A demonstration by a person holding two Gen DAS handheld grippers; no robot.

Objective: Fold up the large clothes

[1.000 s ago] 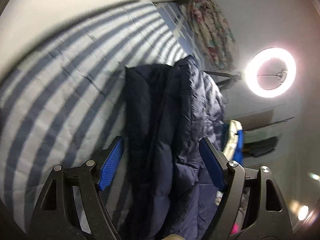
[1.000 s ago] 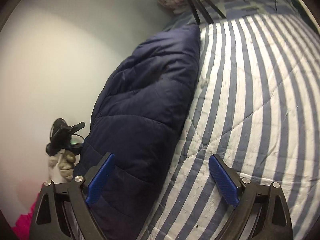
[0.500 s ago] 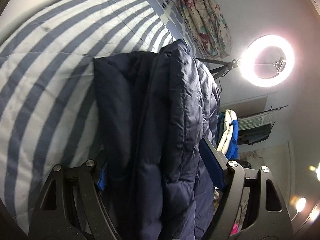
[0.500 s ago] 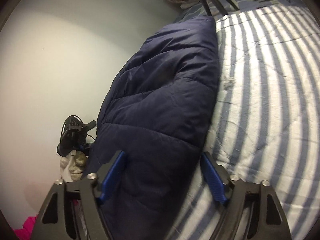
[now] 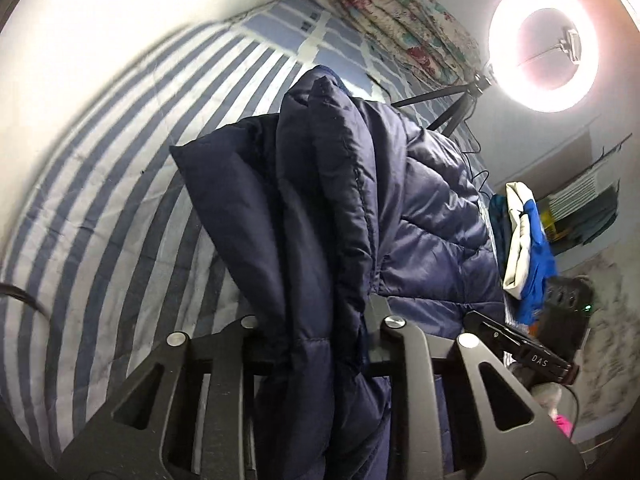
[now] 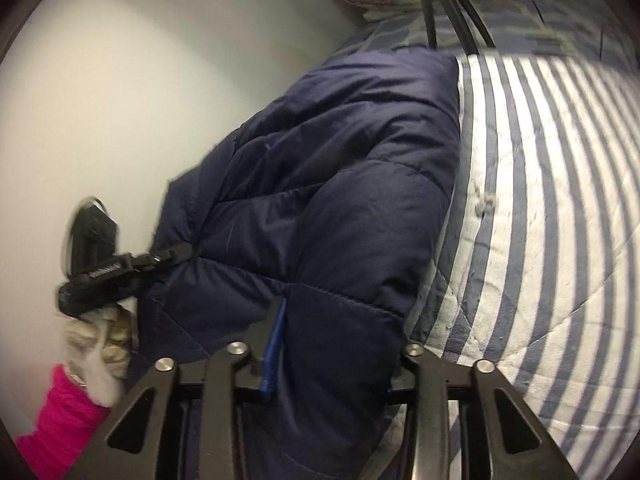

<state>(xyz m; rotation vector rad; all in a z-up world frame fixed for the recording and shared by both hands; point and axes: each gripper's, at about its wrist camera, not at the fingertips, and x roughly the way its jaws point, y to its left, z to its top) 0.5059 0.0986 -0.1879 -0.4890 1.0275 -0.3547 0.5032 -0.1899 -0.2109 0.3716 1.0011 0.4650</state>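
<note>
**Both grippers clamped on navy puffer jacket at edge of striped bed**

Left gripper point(image 5: 320, 320): the jaws are drawn in tight on a thick bunched fold of the navy puffer jacket point(image 5: 328, 208). The fabric fills the whole gap and hides both pads. The fold rises away from the jaws as a tall ridge with stitched seams along it.

Right gripper point(image 6: 332, 344): the jaws are closed down onto a quilted panel of the same jacket point(image 6: 320, 184). Only the edge of one blue finger pad point(image 6: 276, 344) shows, pressed against the cloth; the other pad is buried in the padding.

Jacket position: it lies on the striped bedspread point(image 5: 104, 184), along the bedspread's side edge, lengthwise toward the head of the bed. In the right wrist view the bedspread point(image 6: 540, 220) stretches away beside the jacket, touching it along its whole length.

Surroundings, relative to the jacket: in the right wrist view the other handheld gripper point(image 6: 100, 272) grips the jacket's far side, held by a gloved hand point(image 6: 100, 344) with a pink sleeve point(image 6: 56, 432). Beyond the jacket's far end lies a floral quilt point(image 5: 400, 28). A lit ring light point(image 5: 544, 44) on a tripod stands beyond the jacket's off-bed side, with hanging clothes point(image 5: 524, 236) just beside the jacket there.
</note>
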